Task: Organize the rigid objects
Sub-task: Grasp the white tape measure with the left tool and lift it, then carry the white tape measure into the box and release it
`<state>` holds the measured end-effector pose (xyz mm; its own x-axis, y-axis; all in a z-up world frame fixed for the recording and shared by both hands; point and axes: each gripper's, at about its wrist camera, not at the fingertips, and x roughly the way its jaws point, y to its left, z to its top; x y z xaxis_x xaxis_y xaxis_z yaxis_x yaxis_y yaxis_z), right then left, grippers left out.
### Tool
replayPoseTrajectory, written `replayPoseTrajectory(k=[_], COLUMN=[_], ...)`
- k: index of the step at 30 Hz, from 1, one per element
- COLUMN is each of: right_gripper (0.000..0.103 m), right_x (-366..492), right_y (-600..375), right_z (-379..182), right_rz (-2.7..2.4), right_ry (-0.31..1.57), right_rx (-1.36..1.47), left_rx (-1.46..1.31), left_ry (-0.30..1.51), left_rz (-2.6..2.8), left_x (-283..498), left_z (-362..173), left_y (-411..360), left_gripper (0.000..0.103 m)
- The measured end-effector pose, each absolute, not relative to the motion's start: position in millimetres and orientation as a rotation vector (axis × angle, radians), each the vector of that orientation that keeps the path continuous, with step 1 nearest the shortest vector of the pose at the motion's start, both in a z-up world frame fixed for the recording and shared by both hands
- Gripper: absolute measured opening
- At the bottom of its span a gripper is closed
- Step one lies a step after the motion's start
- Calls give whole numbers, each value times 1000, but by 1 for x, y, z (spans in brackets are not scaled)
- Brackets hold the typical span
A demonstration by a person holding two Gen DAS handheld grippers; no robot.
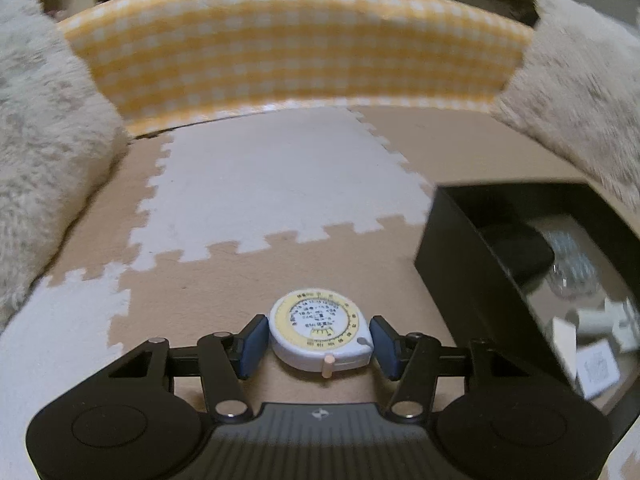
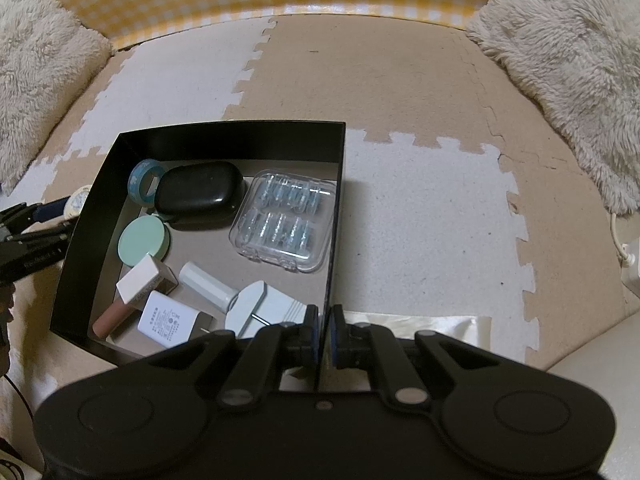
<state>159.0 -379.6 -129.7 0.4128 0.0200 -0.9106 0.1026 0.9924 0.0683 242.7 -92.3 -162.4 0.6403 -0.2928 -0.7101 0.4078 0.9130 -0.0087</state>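
A round white and yellow tape measure (image 1: 320, 334) sits between the blue pads of my left gripper (image 1: 318, 340); the pads touch its sides just above the foam mat. It shows small in the right wrist view (image 2: 77, 201), left of the black box (image 2: 240, 130). The box (image 1: 460, 264) holds a black case (image 2: 200, 194), a clear plastic case (image 2: 284, 220), a blue tape roll (image 2: 145, 181), a mint round compact (image 2: 142, 240), a white charger (image 2: 166, 320) and other small items. My right gripper (image 2: 323, 340) is shut on the box's near right wall.
Beige and white puzzle foam mat (image 2: 420, 220) covers the floor. A yellow checked cushion wall (image 1: 296, 48) stands at the back. Fluffy cream rugs lie left (image 1: 44, 140) and right (image 2: 568, 80). A white cable and plug (image 2: 628, 256) sit at the far right.
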Motion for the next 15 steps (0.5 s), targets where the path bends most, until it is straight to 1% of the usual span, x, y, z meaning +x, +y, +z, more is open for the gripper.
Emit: replayPoseTrajectory(k=[8,15], right_gripper=[6,6], right_x=[159,159], right_y=[-380,-379], right_z=[-128,-127], right_rz=[-52,-52], right_ry=[1140,1139], right_rx=[121,119], left_rx=[26,-14], left_ry=[685,610], left_rz=[-394,-471], left_x=[236,222], left_z=[-125,-100], left_y=[-90,-104], left_gripper=[55,55])
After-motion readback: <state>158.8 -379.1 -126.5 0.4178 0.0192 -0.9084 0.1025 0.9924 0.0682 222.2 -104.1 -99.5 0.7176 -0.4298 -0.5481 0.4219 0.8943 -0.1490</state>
